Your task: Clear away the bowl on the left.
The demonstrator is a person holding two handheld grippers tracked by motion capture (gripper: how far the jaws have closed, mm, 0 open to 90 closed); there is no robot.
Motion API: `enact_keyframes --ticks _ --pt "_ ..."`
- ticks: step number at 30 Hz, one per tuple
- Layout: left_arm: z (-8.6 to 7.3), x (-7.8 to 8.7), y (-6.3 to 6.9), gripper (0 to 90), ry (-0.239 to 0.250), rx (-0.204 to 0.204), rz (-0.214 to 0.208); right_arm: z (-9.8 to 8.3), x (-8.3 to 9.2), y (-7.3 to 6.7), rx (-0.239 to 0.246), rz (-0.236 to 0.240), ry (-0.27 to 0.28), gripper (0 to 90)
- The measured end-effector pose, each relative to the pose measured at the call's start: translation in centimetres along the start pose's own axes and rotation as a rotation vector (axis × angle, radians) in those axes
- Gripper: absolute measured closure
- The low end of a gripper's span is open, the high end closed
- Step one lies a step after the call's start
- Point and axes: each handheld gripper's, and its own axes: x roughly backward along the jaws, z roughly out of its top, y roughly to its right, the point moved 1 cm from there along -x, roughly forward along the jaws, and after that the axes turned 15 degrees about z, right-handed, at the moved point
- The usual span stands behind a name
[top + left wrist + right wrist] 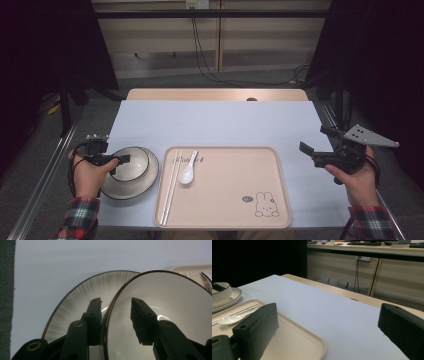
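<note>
White bowl point(129, 163) on its plate point(148, 181), at nine o'clock of the tray point(280, 200).
Left tongs point(121, 159) straddle the bowl's rim, one jaw against it, the other apart inside; right tongs point(314, 144) gape wide above the worktop point(220, 122).

Beige tray point(235, 200) near centre of table point(215, 122), chopsticks point(170, 192) along its left edge, white spoon point(188, 172) just right of them.

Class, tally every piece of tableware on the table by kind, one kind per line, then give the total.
Bowl: 1
Plate: 1
Tray: 1
Spoon: 1
Chopsticks: 2 (one pair)
Total: 6
</note>
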Motion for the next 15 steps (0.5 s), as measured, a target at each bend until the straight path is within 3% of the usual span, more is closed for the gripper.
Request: enact_keyframes --ticks 5,9,15 --pt "0.0 0.0 0.5 66.5 -0.048 0.049 -0.031 0.0 0.0 0.0 0.002 -0.001 -0.004 2.5" --pt "0.1 0.0 1.0 68.3 -0.077 0.058 -0.052 0.0 0.0 -0.1 0.003 0.001 -0.007 2.5" --pt "0.2 0.1 1.2 70.1 -0.099 0.069 -0.046 0.0 0.0 -0.1 0.003 0.000 -0.006 2.5"
